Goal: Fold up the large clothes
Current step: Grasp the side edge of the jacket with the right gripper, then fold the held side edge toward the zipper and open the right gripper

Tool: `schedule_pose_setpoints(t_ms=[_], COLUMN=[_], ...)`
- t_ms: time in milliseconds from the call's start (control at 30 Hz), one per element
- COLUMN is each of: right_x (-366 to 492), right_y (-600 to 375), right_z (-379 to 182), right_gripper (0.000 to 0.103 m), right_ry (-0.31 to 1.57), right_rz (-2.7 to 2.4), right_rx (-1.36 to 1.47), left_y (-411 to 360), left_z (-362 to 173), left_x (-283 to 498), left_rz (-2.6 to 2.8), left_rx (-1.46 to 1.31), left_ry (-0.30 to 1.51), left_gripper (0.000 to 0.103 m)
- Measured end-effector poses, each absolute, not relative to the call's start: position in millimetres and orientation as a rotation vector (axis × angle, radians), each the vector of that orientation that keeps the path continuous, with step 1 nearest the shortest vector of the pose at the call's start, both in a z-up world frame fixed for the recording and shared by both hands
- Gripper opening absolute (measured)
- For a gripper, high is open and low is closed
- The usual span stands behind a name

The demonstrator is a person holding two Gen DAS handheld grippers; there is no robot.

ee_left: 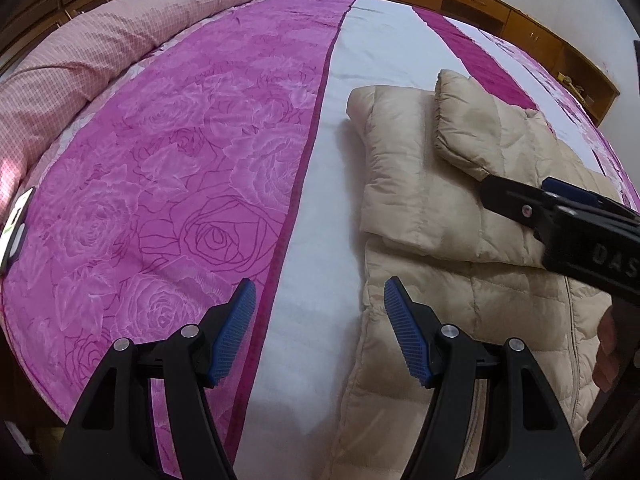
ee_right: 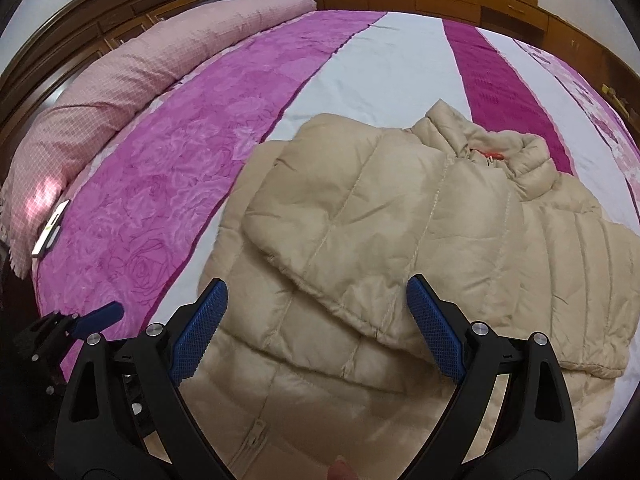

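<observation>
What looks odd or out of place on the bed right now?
A phone lies at the bed's left edge beside the pink quilt, far from the jacket. The jacket's folded sleeve sits crooked across its chest. No damage shows, and both grippers are open.

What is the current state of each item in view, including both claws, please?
Puffer jacket: flat on the bed, zipped, one sleeve folded across its chest.
Folded sleeve: lying on the jacket, released.
Left claw: open, empty, beside the jacket's edge.
Right claw: open, empty, over the sleeve.
Phone: flat, near the rolled quilt.
</observation>
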State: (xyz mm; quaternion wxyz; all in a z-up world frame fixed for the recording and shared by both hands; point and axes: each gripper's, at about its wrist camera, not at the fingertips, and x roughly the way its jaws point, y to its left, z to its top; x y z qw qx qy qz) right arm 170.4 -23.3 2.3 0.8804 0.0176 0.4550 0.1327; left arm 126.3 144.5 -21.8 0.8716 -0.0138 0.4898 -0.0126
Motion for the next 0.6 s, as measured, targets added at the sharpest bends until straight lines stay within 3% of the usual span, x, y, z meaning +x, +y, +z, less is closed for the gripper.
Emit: schedule_pose_setpoints(t_ms=[100,167,200,333,600], right_x=[180,186,189,192,167], right_y=[-24,-26,-27,-39,-78], right_z=[-9,-17,-21,-25,20], right_gripper=[0.083,0.058,0.053,0.012,0.007], right_ry=[0.969,0.980,0.989,1.006,0.891], right_rz=[0.274,0.266,0.263,0.283,0.320], right_rx=[0.048,0.048,0.051,0.101,0.211], left_y=[144,144,144,142,132], left_z=[-24,-24,-25,-25,-18], left_x=[129,129,130,130,129], left_rz=[-0.028,-0.029,-0.030,-0.031,-0.053], left_rx=[-0.029,-0.028,-0.027,-0.026,-0.024], left_ry=[1.027,1.027,1.028,1.030,1.015], left_gripper=[0.066,0.066,0.066,0.066,0.066])
